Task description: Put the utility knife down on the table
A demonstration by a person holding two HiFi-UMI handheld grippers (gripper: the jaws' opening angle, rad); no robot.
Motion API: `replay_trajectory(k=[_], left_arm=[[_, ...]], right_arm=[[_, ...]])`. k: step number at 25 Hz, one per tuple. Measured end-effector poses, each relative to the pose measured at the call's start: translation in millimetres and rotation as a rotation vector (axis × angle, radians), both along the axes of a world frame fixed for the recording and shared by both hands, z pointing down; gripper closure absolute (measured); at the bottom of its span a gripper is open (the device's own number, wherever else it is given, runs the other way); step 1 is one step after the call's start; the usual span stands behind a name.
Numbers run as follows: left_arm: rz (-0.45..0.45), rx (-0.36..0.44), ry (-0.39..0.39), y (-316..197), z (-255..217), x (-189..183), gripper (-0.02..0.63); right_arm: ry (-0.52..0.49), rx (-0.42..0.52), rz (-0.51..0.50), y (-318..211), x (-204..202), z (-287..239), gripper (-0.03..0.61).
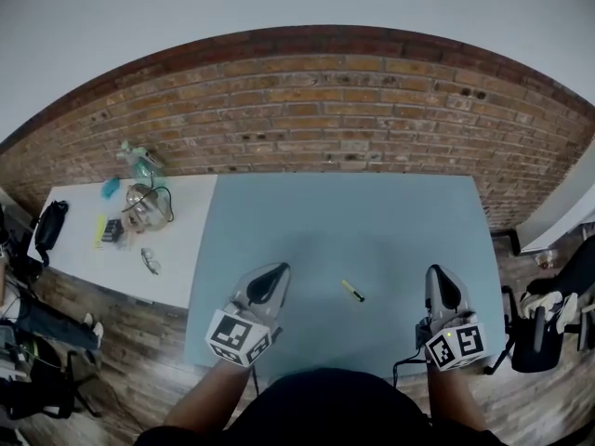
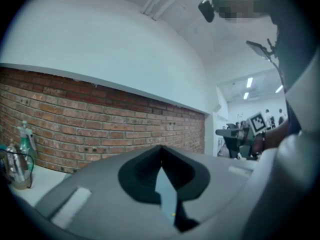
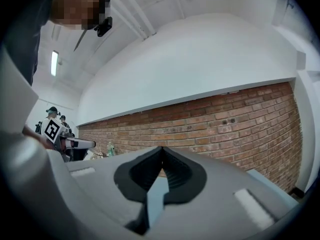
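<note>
A small yellow and black utility knife (image 1: 352, 291) lies flat on the blue-grey table (image 1: 372, 230), between my two grippers and slightly ahead of them. My left gripper (image 1: 275, 273) hovers near the table's front edge, to the knife's left, its jaws closed together with nothing in them. To the knife's right, my right gripper (image 1: 437, 277) is also shut and empty. In the left gripper view the jaw tips (image 2: 161, 149) meet, as they do in the right gripper view (image 3: 161, 150); both point level at the brick wall.
A white side table (image 1: 112, 249) at the left holds a spray bottle (image 1: 138, 161), a glass jar with a cable (image 1: 144, 207) and small items. A brick wall (image 1: 353, 119) runs behind the table. A black chair (image 1: 548, 323) stands at the right.
</note>
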State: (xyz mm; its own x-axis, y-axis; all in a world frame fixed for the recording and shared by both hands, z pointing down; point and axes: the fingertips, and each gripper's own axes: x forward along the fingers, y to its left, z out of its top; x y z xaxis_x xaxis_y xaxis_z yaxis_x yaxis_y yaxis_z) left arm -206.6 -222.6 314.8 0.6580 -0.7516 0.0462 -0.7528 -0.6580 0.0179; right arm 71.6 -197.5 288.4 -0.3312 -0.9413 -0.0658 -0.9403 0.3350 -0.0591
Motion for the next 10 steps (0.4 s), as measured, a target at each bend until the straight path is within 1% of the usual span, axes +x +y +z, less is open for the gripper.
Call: replay_trajectory(k=[5, 10], left_arm=[[-0.013, 0.026, 0.009, 0.4, -10.4, -2.4, 0.623], [-0.026, 0.007, 0.012, 3.2, -4.9, -7.3, 0.624]], right_arm=[[0.004, 0.003, -0.008, -2.4, -1.6, -1.0, 0.576], [0.004, -0.006, -0.012, -3.3, -4.5, 1.0, 0.575]])
